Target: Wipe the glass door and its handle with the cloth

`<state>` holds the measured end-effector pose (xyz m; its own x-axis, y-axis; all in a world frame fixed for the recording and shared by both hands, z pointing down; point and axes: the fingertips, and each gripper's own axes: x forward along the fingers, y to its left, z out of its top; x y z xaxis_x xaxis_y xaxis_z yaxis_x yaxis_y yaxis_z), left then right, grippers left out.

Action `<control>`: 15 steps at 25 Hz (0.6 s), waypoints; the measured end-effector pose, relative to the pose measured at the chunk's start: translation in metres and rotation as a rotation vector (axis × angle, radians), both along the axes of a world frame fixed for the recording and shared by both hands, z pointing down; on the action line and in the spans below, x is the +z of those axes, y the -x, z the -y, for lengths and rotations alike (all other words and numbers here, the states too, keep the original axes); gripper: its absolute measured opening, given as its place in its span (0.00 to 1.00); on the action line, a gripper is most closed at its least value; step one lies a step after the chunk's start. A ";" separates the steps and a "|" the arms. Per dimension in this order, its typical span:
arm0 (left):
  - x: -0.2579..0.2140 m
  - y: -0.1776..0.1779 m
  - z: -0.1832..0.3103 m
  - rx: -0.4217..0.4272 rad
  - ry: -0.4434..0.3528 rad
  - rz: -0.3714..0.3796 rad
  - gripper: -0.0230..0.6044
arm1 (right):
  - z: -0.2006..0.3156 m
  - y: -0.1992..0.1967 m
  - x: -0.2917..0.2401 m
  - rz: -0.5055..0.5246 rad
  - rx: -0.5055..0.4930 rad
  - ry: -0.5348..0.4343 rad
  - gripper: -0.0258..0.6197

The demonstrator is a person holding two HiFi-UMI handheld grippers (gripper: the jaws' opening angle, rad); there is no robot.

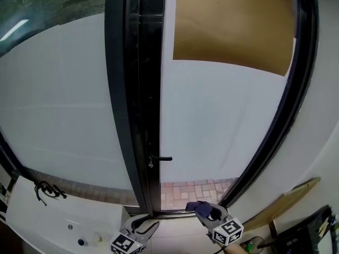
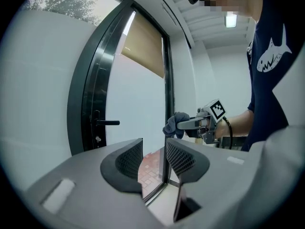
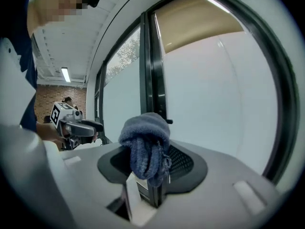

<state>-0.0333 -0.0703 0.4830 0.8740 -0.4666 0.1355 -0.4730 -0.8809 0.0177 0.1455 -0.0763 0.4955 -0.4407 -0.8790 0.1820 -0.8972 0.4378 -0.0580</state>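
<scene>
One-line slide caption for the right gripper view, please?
Right gripper shut on a blue cloth, facing the glass door and its handle.

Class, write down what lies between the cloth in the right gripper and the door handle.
Nothing: in the head view the stretch from cloth to handle is bare, only door glass behind.

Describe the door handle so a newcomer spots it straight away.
Start at the tall frosted glass door with the brown blind at its top. Follow its dark vertical frame down: the handle is the short black lever sticking out sideways over the pale glass, the only horizontal bar on that frame.
</scene>
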 end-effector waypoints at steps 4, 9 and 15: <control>0.007 -0.006 -0.004 -0.007 0.019 0.002 0.28 | -0.013 -0.005 -0.002 -0.079 -0.018 -0.030 0.30; 0.003 -0.022 -0.012 -0.021 0.010 0.021 0.27 | -0.029 -0.011 -0.010 -0.101 -0.056 -0.053 0.30; -0.010 -0.040 -0.028 -0.032 -0.009 0.033 0.27 | -0.047 -0.030 -0.008 -0.107 -0.080 -0.046 0.30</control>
